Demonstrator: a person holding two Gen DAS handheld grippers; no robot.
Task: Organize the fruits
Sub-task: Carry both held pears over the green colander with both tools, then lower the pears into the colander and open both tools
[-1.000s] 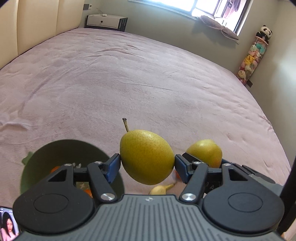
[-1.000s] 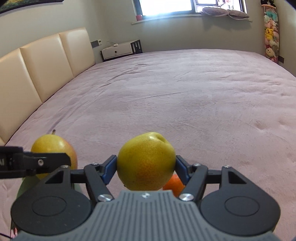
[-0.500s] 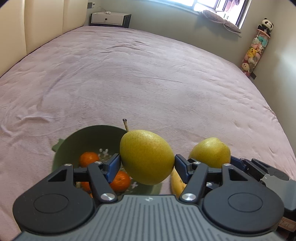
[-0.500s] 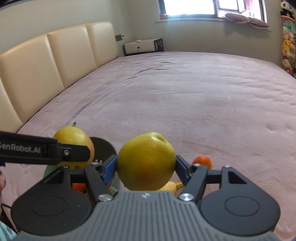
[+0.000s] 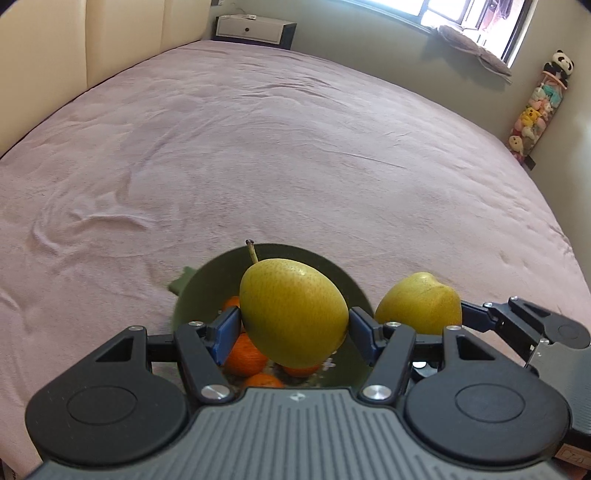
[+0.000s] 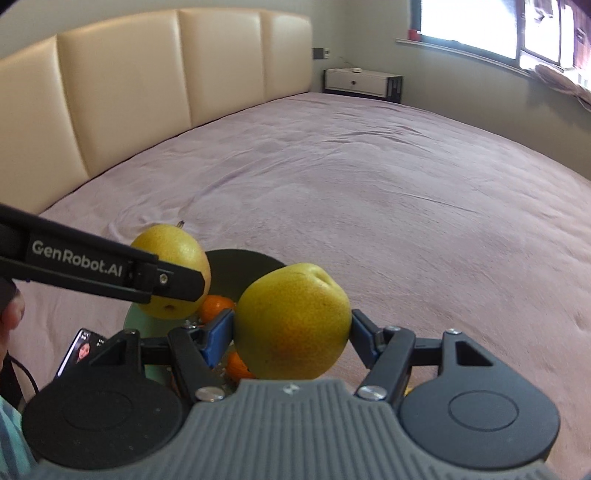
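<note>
My left gripper [image 5: 293, 328] is shut on a yellow pear with a stem [image 5: 291, 312], held over a dark green bowl [image 5: 332, 273] on the bed. Several oranges [image 5: 245, 354] lie in the bowl. My right gripper [image 6: 291, 332] is shut on a second yellow pear [image 6: 291, 326] with a reddish patch. In the left wrist view that pear [image 5: 419, 304] hangs just right of the bowl. In the right wrist view the left gripper's finger [image 6: 110, 267] crosses in front of the stemmed pear [image 6: 177, 251], above the bowl [image 6: 240, 258] and its oranges [image 6: 216, 306].
A pink bedspread [image 5: 258, 147] covers the wide bed. A cream padded headboard [image 6: 147, 92] stands on the left. A white nightstand [image 5: 251, 29] and a stack of plush toys [image 5: 535, 110] are at the far wall. A phone [image 6: 79, 352] lies near the bowl.
Both grippers moved with their pears toward the green bowl. The bowl and its oranges now sit under the left pear, and the right pear is beside the bowl.
</note>
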